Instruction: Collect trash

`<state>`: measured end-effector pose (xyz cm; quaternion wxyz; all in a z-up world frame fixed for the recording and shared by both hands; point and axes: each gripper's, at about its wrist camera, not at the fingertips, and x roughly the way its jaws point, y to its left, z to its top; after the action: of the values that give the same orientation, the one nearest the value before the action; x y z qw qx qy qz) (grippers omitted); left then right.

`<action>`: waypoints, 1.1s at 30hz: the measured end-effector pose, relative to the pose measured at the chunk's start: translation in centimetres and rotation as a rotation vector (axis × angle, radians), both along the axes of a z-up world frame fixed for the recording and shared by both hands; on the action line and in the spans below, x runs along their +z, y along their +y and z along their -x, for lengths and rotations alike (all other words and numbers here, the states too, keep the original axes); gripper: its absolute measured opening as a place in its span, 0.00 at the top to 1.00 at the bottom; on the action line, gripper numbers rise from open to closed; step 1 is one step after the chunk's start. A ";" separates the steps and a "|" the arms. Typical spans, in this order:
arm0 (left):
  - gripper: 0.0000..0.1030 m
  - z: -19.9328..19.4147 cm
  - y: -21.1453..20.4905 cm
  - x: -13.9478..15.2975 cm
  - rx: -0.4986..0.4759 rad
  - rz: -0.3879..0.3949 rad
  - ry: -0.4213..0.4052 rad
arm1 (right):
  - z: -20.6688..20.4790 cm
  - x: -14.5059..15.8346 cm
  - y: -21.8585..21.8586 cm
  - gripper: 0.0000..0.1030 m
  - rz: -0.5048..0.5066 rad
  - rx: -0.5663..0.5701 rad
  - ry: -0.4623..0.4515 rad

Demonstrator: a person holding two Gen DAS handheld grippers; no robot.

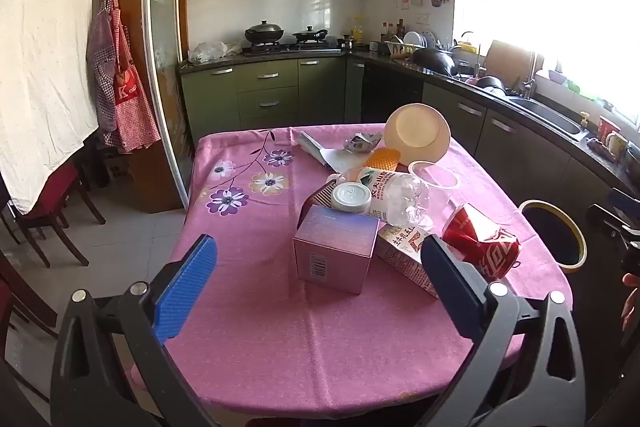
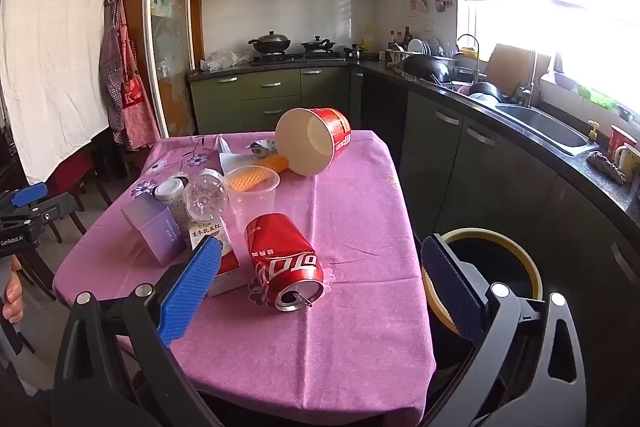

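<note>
Trash lies on a table with a pink flowered cloth (image 1: pixel 256 327) (image 2: pixel 352 211). A purple box (image 1: pixel 335 251) (image 2: pixel 154 229) stands nearest my left gripper (image 1: pixel 320 279), which is open and held back from it with nothing between its blue pads. A crushed red cola can (image 2: pixel 284 261) (image 1: pixel 482 239) lies on its side just beyond my right gripper (image 2: pixel 320 283), also open and empty. A milk carton (image 2: pixel 218 255) (image 1: pixel 404 259), a clear plastic bottle (image 1: pixel 394 201) (image 2: pixel 206 201), a clear cup (image 2: pixel 252 197) and a tipped red paper bowl (image 2: pixel 314 141) (image 1: pixel 418 137) lie further back.
A dark bin with a yellow rim (image 2: pixel 488 275) (image 1: pixel 554 235) stands right of the table. Crumpled wrappers (image 1: pixel 362 143) and an orange mesh piece (image 2: pixel 256 171) lie at the far end. Kitchen counter and sink (image 2: pixel 548 131) run along the right. Chairs (image 1: pixel 52 215) stand to the left.
</note>
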<state>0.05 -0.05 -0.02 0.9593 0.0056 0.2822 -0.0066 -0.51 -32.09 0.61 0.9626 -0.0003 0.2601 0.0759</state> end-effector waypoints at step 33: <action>0.05 -0.2 0.0 -0.3 0.008 -0.017 0.010 | -0.9 -0.6 0.4 0.04 0.006 0.012 0.025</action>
<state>0.22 -0.04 -0.34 0.9578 0.0127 0.2870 -0.0002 0.38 -31.67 -0.04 0.9589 -0.0036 0.2721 0.0807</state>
